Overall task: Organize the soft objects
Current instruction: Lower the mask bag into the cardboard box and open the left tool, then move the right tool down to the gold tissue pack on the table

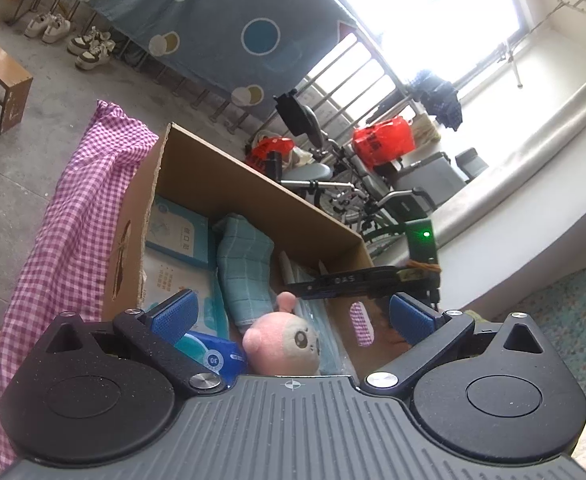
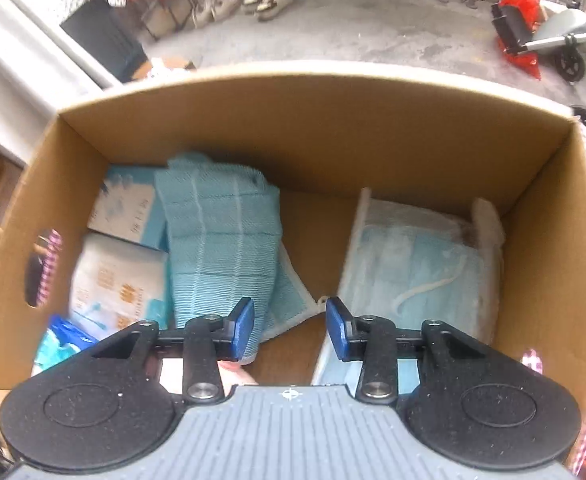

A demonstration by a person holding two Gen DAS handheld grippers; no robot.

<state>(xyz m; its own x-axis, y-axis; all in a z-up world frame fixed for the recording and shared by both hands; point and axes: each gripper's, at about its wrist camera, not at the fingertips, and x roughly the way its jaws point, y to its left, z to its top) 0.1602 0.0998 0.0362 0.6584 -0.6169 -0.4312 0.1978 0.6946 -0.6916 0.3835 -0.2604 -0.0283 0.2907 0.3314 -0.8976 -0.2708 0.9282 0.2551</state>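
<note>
An open cardboard box holds the soft things. Inside lie a folded teal towel, a clear pack of blue face masks, and a pink plush toy at the near edge. My left gripper hovers over the near rim, open wide, the plush below and between its fingers, untouched. My right gripper points down into the box, open over bare cardboard between towel and masks. Only a pink sliver of the plush shows under it. The right gripper's black frame crosses the left wrist view.
A pink checked cloth drapes over one box wall. Paper boxes, a white pack and a blue wipes pack fill one end. Beyond stand a wheelchair, red bags, a wooden stool and shoes.
</note>
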